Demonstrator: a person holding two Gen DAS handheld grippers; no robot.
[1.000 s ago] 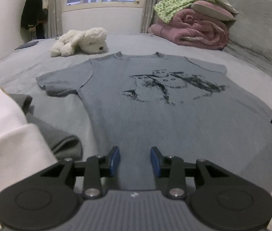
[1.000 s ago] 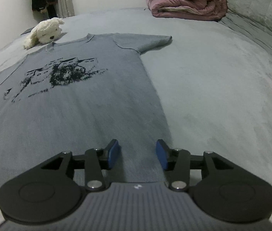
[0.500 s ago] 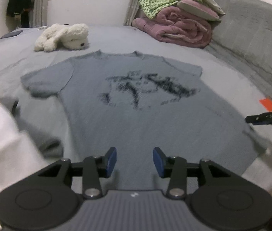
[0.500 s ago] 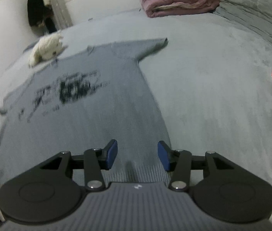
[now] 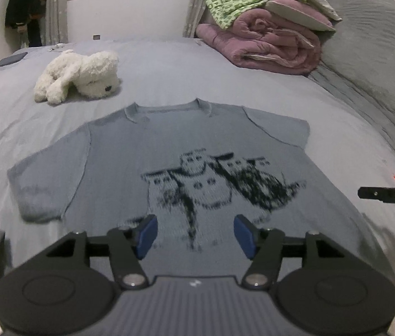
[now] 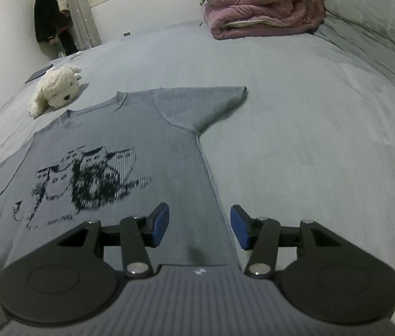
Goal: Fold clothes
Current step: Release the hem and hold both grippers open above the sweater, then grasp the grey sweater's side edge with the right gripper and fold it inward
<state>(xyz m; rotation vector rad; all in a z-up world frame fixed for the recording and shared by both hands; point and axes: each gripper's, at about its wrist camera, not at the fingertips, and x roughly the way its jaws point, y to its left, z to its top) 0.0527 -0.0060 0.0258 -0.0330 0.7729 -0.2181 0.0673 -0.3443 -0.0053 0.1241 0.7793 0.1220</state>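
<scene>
Grey T-shirt, left wrist view: the T-shirt (image 5: 175, 151) is being shown spread flat and face up on the bed (image 5: 169, 64), collar pointing away, both short sleeves laid out to the sides, a dark print across the chest.
Left gripper, left wrist view: the left gripper (image 5: 194, 235) is being held above the lower part of the shirt; its jaws have just been opening and are being kept apart, with nothing pinched between the blue pads (image 5: 147, 232).
Surroundings, left wrist view: a white plush toy (image 5: 79, 75) is being seen beyond the collar, and a pink quilt (image 5: 270, 44) is lying rolled at the far right.
Grey T-shirt, right wrist view: the shirt's right side edge is being seen running between the jaws.
Right gripper, right wrist view: the right gripper (image 6: 200, 226) is being held over that edge; its jaws have been opening slightly and are being kept apart, gripping nothing.
</scene>
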